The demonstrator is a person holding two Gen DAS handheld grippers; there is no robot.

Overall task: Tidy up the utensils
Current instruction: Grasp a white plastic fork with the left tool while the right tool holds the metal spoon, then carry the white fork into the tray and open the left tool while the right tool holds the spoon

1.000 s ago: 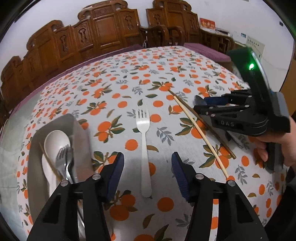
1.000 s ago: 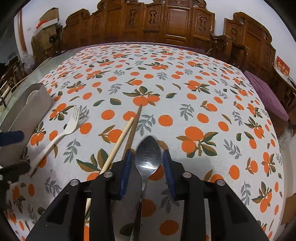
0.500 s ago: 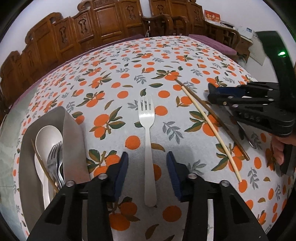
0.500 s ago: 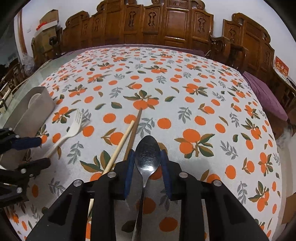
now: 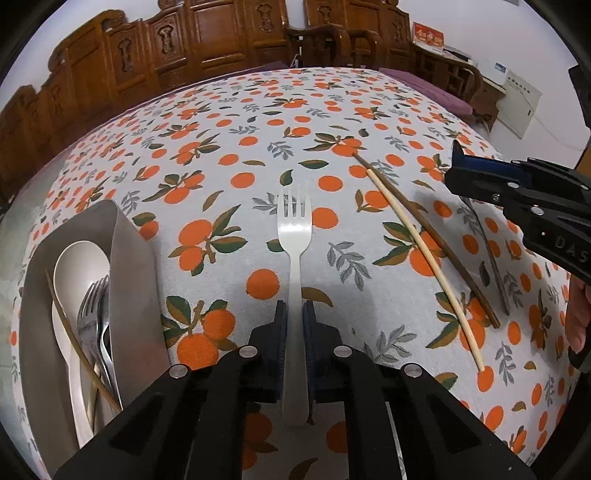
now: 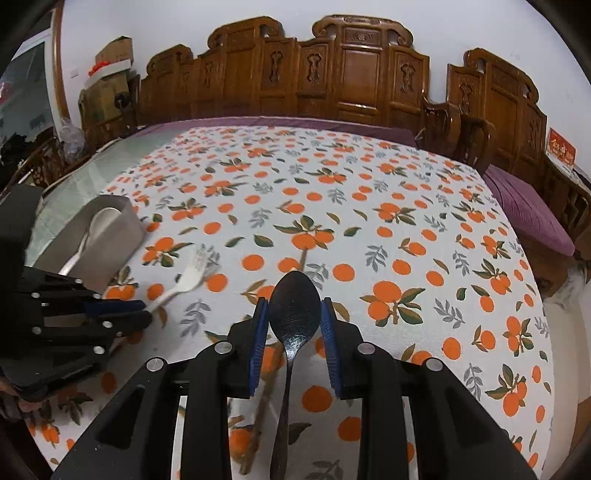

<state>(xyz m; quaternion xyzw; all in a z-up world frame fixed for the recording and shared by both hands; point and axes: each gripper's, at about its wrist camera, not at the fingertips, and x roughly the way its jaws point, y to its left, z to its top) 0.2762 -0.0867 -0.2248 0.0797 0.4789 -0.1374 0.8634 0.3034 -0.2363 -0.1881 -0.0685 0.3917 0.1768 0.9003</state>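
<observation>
The letters "DAS" stand in raised relief on the black body of the right tongs [image 5: 480, 177], at the right edge of the left wrist view. A red sign [image 5: 427, 36] with gold characters, too small to read, sits at the upper right there; it also shows in the right wrist view [image 6: 561, 150], at the right edge

1. Your left tool [image 5: 294, 325] pinches the white fork [image 5: 294, 236] by its handle, tines pointing away.
2. Your right tool [image 6: 294, 325] holds the dark spoon [image 6: 294, 314], bowl forward.
3. Two chopsticks [image 5: 424, 240] lie right of the fork.
</observation>
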